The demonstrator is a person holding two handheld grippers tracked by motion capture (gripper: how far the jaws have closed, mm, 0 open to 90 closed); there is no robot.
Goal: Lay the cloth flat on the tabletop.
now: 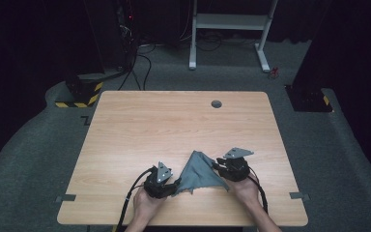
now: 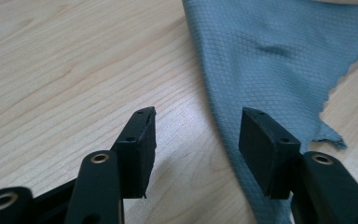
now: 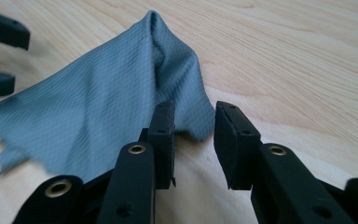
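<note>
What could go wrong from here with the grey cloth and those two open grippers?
1. The left gripper straddles the edge of the grey cloth; closing might pinch only a sliver, which could slip out.
2. The right gripper has the cloth's corner just ahead of its fingers, not between them, so closing may miss.
3. The cloth is humped into a peak; dragging could bunch it further.

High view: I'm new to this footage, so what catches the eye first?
A crumpled grey-blue woven cloth lies near the front edge of the pale wooden table, folded into a pointed shape. The black left gripper and black right gripper flank it, jaws open, gripping nothing.
</note>
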